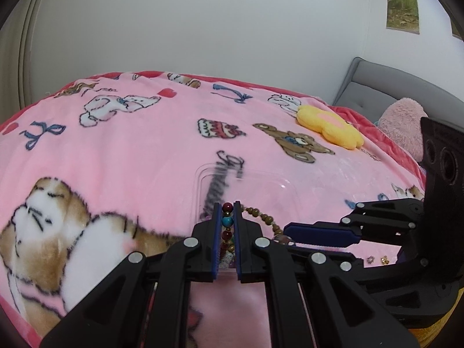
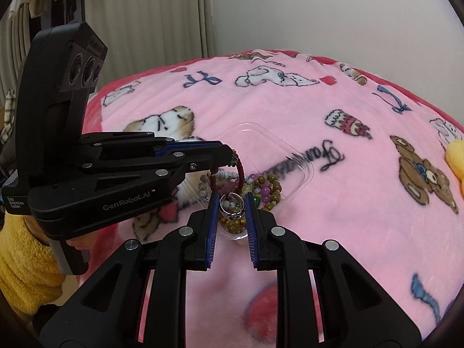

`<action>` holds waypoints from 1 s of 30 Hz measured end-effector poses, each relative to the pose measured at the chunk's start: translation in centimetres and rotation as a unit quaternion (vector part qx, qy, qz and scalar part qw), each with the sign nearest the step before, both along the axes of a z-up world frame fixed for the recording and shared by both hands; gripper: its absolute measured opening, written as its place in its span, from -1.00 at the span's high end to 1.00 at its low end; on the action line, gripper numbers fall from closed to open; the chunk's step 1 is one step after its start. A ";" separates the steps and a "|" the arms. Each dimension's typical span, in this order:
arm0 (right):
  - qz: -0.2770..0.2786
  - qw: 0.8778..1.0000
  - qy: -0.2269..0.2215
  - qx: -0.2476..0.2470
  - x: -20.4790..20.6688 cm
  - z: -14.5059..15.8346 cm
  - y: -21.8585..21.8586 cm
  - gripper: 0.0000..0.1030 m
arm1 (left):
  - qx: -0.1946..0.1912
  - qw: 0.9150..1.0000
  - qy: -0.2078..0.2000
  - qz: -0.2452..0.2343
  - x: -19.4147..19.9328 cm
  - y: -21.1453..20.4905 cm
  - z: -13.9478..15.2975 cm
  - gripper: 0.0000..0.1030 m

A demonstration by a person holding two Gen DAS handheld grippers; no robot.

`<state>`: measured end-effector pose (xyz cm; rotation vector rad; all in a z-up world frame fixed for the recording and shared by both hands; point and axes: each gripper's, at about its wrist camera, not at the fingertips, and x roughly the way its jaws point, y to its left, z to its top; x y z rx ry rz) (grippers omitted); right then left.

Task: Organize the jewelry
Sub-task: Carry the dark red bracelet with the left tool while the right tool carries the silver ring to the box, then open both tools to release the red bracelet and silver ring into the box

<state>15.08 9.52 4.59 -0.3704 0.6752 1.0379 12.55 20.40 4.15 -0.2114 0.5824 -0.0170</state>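
Spread across the bed: pink fleece blanket (image 2: 333,203) printed with bears, puppies, bows and cakes. At the far right edge in the left wrist view: grey headboard (image 1: 385,87), pink plush cushion (image 1: 403,124) and yellow flower cushion (image 1: 327,127) lying on the blanket.

Resting on the blanket near centre: clear plastic tray (image 2: 295,156), shallow, with rounded corners. Inside its near corner: heap of bead bracelets (image 2: 266,191) in olive-brown, purple, yellow and speckled white.

Entering from the left in the right wrist view: left gripper (image 2: 229,152), pointing across above the tray. Jaws pressed together on a dark red beaded bracelet (image 2: 240,171), which hangs from the tips down to the heap. In the left wrist view, 4 beads of that strand visible between the blue pads: dark red, turquoise, dark red, brown.

Directly over the near tray corner: right gripper (image 2: 232,203). Jaws narrowed and clamped on a silver ring (image 2: 232,207), held just above the bead heap. Seen from the left wrist camera, right gripper (image 1: 287,229) lies just beside the left gripper's tips.

On the blanket, beside the right gripper's body in the left wrist view: 2 small earrings (image 1: 377,259), too small for detail.
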 end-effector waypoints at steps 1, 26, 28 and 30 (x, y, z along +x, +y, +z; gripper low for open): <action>0.002 1.000 -0.003 -0.004 0.0 -0.1 0.1 0.66 | -0.002 1.000 0.000 -0.003 0.0 0.1 -0.1 0.85; 0.015 1.000 -0.018 -0.001 -0.8 0.1 -0.1 0.24 | -0.055 0.998 -0.017 -0.008 -0.7 1.0 0.7 0.64; 0.023 1.000 -0.006 0.010 -0.9 0.2 -0.4 0.13 | -0.057 0.998 -0.023 -0.008 -1.1 1.1 1.0 0.62; 0.023 1.000 -0.004 0.015 -1.2 0.3 -0.6 0.13 | -0.059 0.998 -0.028 -0.005 -1.5 1.2 1.3 0.59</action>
